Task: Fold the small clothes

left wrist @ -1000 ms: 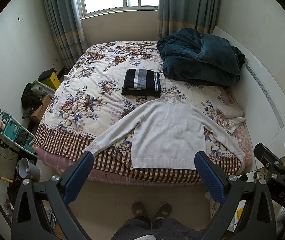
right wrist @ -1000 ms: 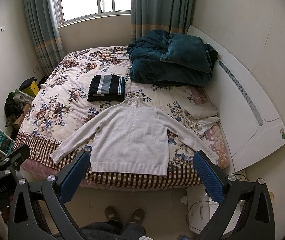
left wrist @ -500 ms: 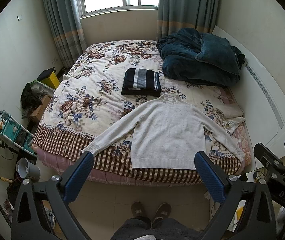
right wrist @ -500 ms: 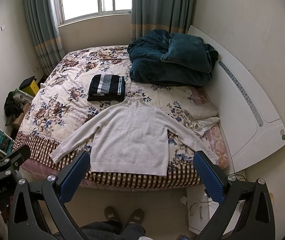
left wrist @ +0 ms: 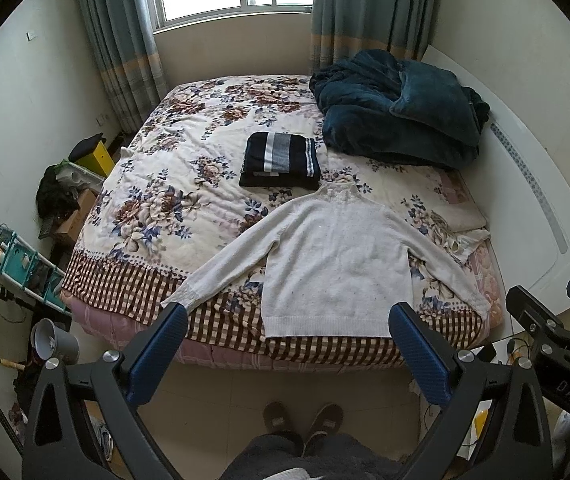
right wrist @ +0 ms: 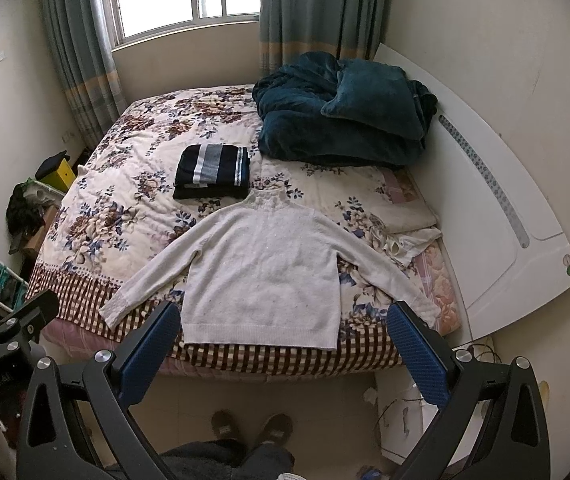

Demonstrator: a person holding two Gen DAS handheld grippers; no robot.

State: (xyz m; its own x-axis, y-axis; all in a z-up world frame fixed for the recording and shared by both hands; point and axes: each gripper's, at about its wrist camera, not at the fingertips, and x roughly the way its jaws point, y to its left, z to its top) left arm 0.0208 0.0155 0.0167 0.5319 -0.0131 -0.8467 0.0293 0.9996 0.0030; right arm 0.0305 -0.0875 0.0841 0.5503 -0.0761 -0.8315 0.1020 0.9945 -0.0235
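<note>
Step in hand: judged from the layout, the start of a fold; the pale cream long-sleeved knit sweater (left wrist: 337,268) lies flat and unfolded, sleeves spread out, untouched.
Left tongs: the left gripper (left wrist: 285,354) has its blue-padded fingers (left wrist: 157,354) spread wide, holding nothing, hanging above the floor short of the bed edge.
Right tongs: the right gripper (right wrist: 283,354) is likewise spread and empty, level with its partner.
Sweater's place: straight ahead of both tongs, hem nearest them at the checked border of the floral quilted bedspread (left wrist: 173,184), collar pointing away; one cuff (left wrist: 183,294) lies just beyond the left tongs' left finger, the other sleeve end (right wrist: 421,302) just beyond the right tongs' right finger.
Next move: likely each tong must reach forward and down to a sleeve or a hem corner, close on a single layer and carry it across the body.
Around: a folded dark navy garment with grey stripes (left wrist: 281,160) sits beyond the collar, close to it; a heaped teal plush blanket (left wrist: 397,120) lies further off, ahead and right.
In the way: nothing lies on the sweater; the person's slippered feet (left wrist: 305,420) stand below the tongs.
</note>
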